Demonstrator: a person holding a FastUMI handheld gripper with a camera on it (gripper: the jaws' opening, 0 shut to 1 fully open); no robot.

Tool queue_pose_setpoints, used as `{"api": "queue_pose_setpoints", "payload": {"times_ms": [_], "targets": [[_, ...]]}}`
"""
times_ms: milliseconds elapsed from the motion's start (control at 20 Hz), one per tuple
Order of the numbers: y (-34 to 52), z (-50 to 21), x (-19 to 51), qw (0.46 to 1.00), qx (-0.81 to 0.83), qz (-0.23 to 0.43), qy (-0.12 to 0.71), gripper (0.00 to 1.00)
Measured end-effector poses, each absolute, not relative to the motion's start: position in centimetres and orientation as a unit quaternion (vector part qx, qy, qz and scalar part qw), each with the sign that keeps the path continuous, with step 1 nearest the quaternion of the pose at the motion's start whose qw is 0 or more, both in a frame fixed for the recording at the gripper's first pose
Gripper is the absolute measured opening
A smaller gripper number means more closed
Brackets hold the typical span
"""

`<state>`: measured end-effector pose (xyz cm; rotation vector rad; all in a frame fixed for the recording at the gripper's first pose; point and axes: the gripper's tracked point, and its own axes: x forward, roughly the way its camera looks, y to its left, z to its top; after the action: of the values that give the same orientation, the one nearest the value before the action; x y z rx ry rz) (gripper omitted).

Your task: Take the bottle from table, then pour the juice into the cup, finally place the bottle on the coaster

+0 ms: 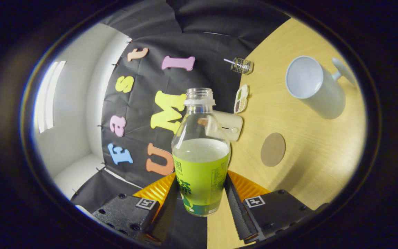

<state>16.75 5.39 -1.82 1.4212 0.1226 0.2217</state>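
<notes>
A clear uncapped bottle [200, 162] with a green label sits between my fingers, and my gripper [201, 183] is shut on its lower body, off the table. Pale juice fills it to just above the label, and the neck is empty. The whole scene is rolled sideways, so the bottle leans well over relative to the table. A white cup [314, 86] with a handle stands on the wooden table [316, 155], beyond the fingers and to the right of the bottle's neck, its inside looking empty. A round brown coaster [273, 149] lies flat between the cup and the bottle.
Behind the bottle, by the black cloth wall, lies a beige box [230, 126]. Further along that edge are a small compartment dish [241, 98] and a little glass jar [242, 65]. Bare tabletop surrounds the coaster and the cup.
</notes>
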Motion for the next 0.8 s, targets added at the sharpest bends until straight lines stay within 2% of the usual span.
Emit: {"api": "queue_pose_setpoints", "payload": {"times_ms": [350,800], "targets": [[5.1,-0.6,16.7,0.686,0.719,0.103,0.040,0.78],[2.6,-0.4,17.1,0.632,0.769,0.092,0.014,0.78]]}}
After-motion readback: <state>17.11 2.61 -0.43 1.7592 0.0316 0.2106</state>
